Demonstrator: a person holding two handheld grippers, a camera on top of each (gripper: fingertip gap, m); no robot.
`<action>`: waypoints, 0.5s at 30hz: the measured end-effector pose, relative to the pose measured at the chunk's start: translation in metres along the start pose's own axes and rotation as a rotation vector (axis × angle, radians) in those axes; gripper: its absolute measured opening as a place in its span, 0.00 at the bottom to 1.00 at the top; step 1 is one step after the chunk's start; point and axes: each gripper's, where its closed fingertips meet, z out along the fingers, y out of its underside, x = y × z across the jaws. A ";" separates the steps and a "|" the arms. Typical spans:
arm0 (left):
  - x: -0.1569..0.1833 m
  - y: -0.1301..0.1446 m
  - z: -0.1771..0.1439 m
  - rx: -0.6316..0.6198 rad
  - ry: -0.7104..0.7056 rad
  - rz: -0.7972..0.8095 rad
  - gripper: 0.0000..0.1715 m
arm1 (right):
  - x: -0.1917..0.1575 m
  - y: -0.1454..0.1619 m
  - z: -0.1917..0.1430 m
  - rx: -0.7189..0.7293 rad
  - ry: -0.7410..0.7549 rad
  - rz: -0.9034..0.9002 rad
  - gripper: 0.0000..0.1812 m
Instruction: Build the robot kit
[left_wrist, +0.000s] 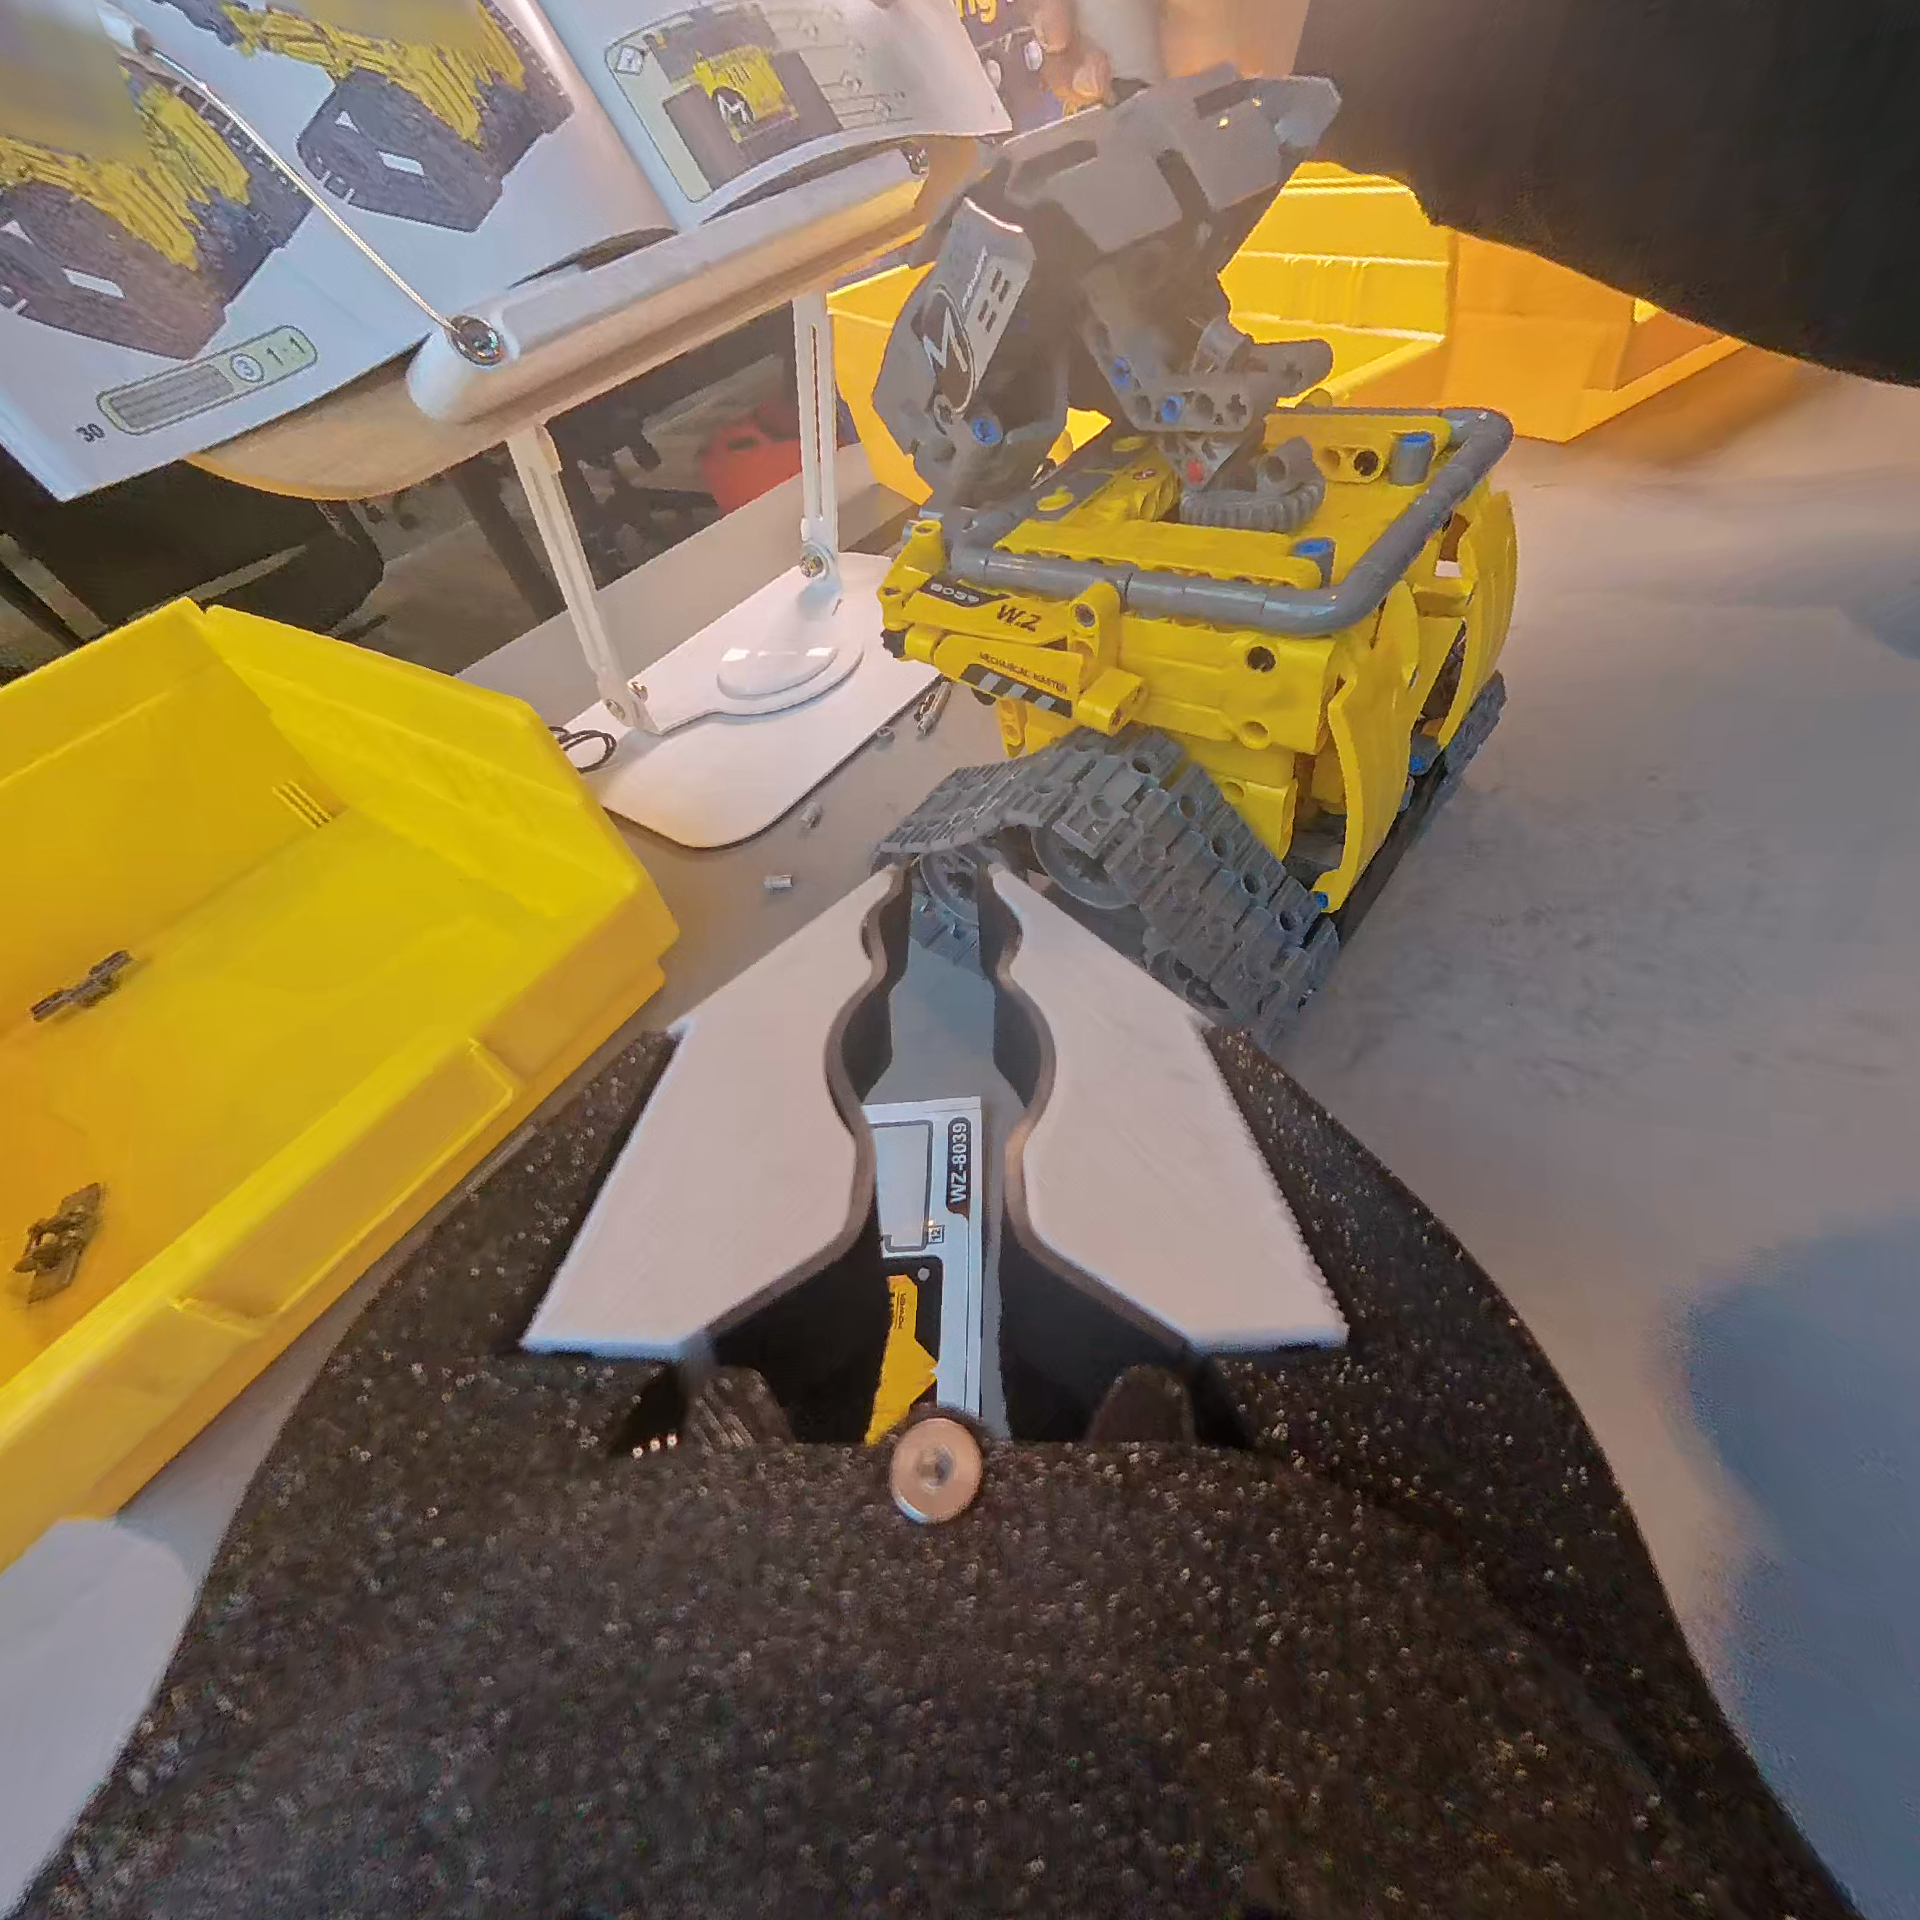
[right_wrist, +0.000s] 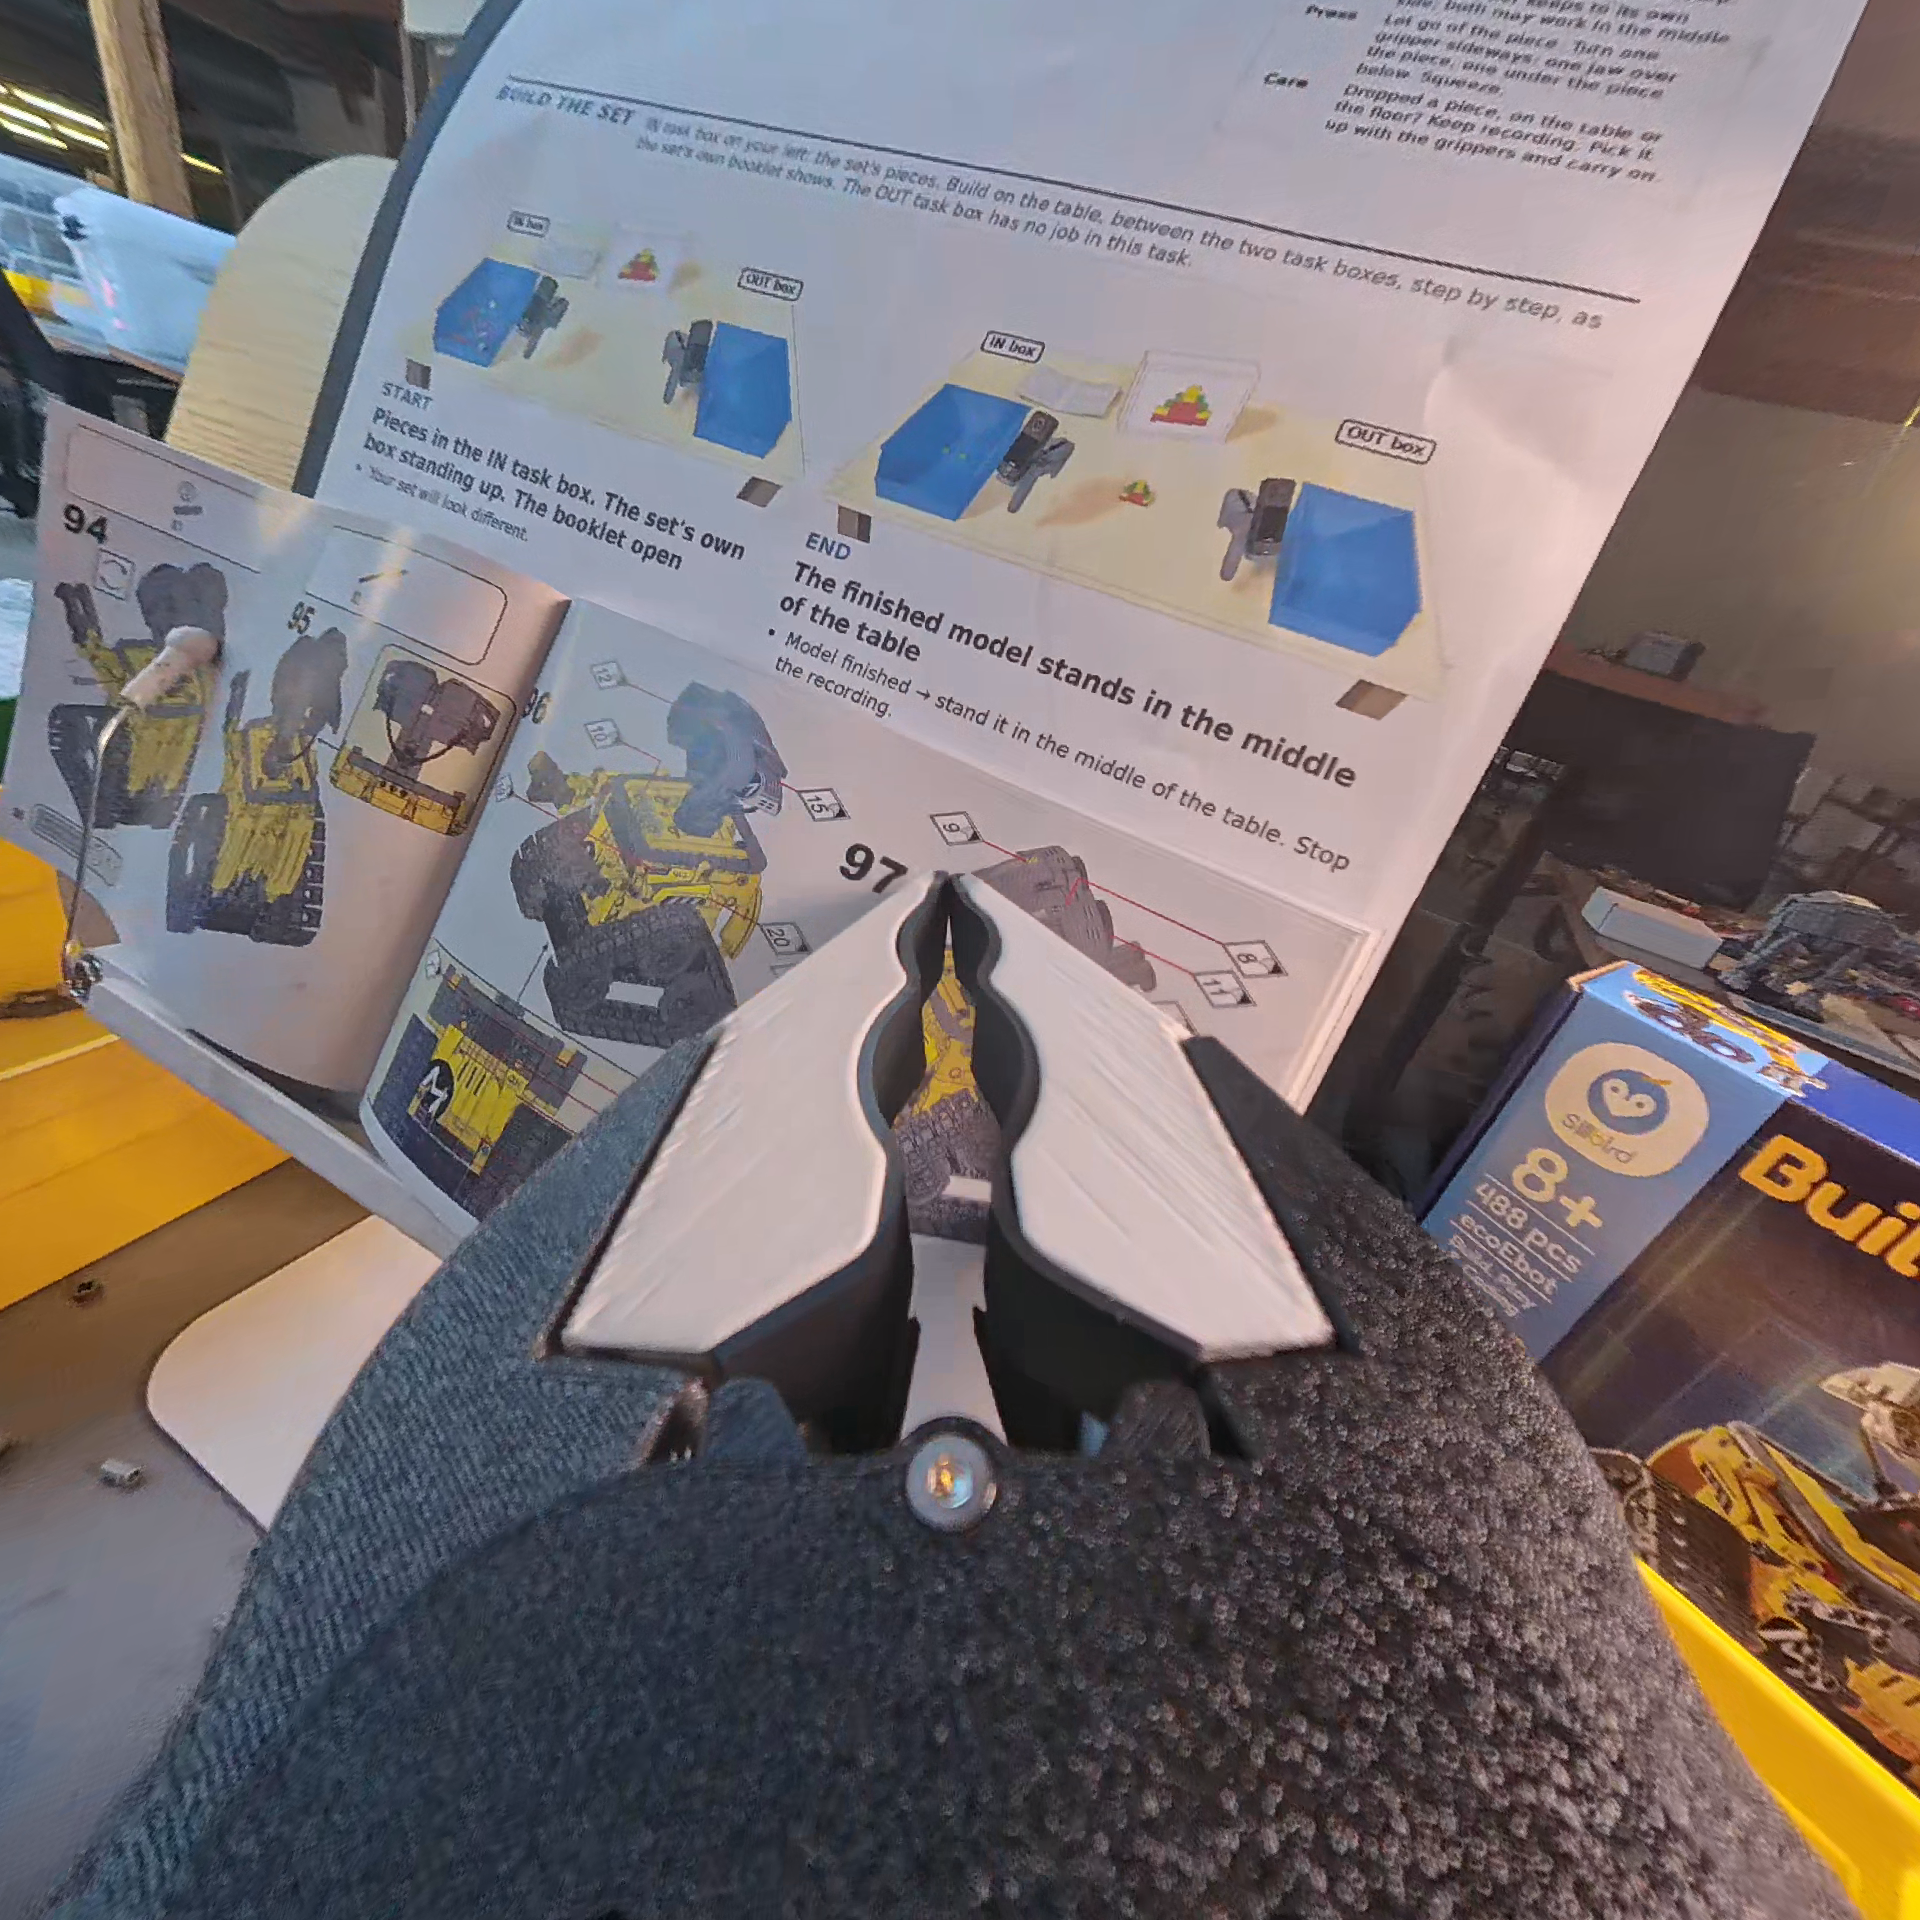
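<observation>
Left gripper (left_wrist: 940, 883): white fingers spread a little apart, nothing between them, tips low over the grey counter (left_wrist: 1621, 1039) and just short of the grey track (left_wrist: 1132, 883) of a yellow brick-built tracked model (left_wrist: 1216, 665); whether the tips touch the track cannot be told. Model: upright on the counter, grey rail round its top, grey head assembly (left_wrist: 1091, 270) tilted above the body, a dark sleeve (left_wrist: 1662, 135) reaching in over it from the upper right. Sticker sheet (left_wrist: 935, 1226): flat on the counter beneath the left gripper, seen through the gap between the fingers. Yellow bin (left_wrist: 343, 935): left of the gripper, open, holding two small dark pieces (left_wrist: 62, 1236). White stand (left_wrist: 727, 717): behind the bin, foot on the counter, carrying an open instruction booklet (left_wrist: 260, 187) held by a wire clip; a few small grey pins (left_wrist: 777, 883) lie loose near the foot. Right gripper (right_wrist: 948, 881): fingers pressed together at the tips, apparently pinching nothing, raised in front of the same booklet (right_wrist: 582, 831), though contact with the page is unclear. Printed instruction sheet (right_wrist: 1039, 416): standing behind the booklet. Blue and dark product box (right_wrist: 1662, 1299): right of the gripper, resting in a second yellow bin (right_wrist: 1787, 1745).
</observation>
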 end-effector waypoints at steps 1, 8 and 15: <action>0.000 0.001 0.001 -0.002 0.001 -0.002 0.07 | 0.001 0.001 -0.002 0.000 0.009 -0.008 0.00; 0.001 0.002 0.005 -0.012 0.008 -0.012 0.07 | 0.005 0.000 -0.009 0.040 0.004 -0.003 0.00; 0.002 -0.005 0.003 0.009 0.013 -0.040 0.06 | 0.020 0.001 -0.018 0.056 0.029 0.050 0.01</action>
